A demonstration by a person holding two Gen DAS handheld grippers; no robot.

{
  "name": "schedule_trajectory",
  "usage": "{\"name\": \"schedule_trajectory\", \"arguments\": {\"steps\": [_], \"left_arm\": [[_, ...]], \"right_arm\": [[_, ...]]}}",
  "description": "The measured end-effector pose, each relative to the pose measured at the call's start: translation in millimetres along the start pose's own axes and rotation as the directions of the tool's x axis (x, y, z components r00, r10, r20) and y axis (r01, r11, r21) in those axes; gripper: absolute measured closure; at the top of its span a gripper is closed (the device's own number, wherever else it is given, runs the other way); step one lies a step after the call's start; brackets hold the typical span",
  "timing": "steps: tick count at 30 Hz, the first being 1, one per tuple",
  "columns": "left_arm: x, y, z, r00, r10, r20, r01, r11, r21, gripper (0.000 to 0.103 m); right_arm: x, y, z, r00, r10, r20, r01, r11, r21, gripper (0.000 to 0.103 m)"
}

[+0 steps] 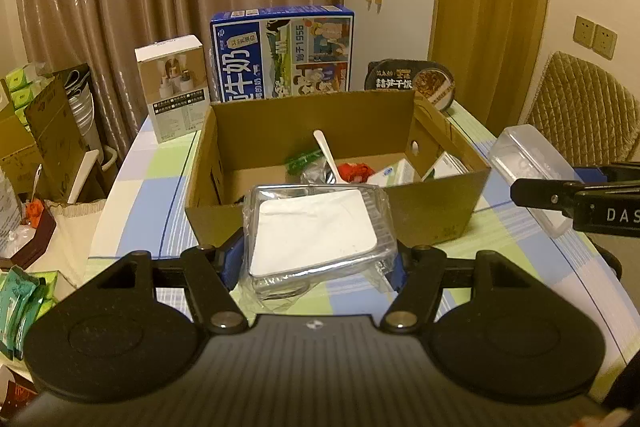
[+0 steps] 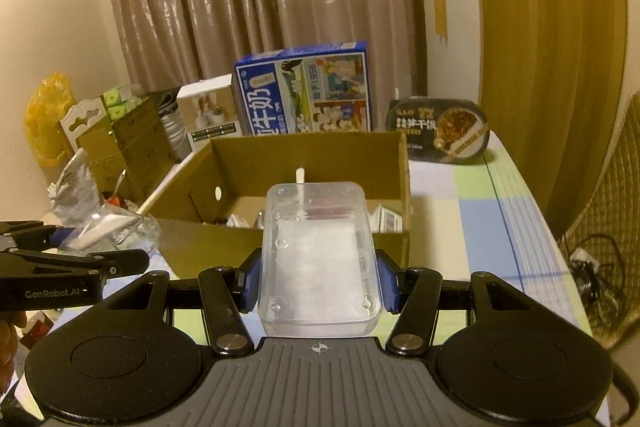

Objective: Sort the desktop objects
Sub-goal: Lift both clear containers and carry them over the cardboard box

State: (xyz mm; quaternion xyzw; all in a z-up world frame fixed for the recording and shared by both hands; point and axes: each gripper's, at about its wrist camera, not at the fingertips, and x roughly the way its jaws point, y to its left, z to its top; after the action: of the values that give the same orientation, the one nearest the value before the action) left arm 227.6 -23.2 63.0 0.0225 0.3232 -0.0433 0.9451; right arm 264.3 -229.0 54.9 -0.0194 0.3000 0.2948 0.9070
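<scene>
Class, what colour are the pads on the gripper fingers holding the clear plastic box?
Blue pads, gripping the clear plastic box; clearest in the right wrist view.

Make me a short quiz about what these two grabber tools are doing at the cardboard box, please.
1. True or false: the left gripper holds nothing.
2. What does the right gripper grip? A) the white spoon B) a clear plastic box C) the blue milk carton
3. Fill in: the white spoon lies inside the ______.

Key
1. False: it is shut on a plastic-wrapped white packet.
2. B: the clear plastic box, held in front of the cardboard box.
3. Cardboard box, among other small items.
</scene>
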Motion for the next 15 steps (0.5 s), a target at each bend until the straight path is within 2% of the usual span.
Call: {"name": "schedule_trajectory", "arguments": {"steps": [15], "left_arm": [[33,17,25,1.000,0.015,0.008,-0.015,1.000,-0.002,0.041]], "right_arm": [[46,10,29,0.999,0.023,-0.029,-0.024,0.999,-0.023,0.050]]}}
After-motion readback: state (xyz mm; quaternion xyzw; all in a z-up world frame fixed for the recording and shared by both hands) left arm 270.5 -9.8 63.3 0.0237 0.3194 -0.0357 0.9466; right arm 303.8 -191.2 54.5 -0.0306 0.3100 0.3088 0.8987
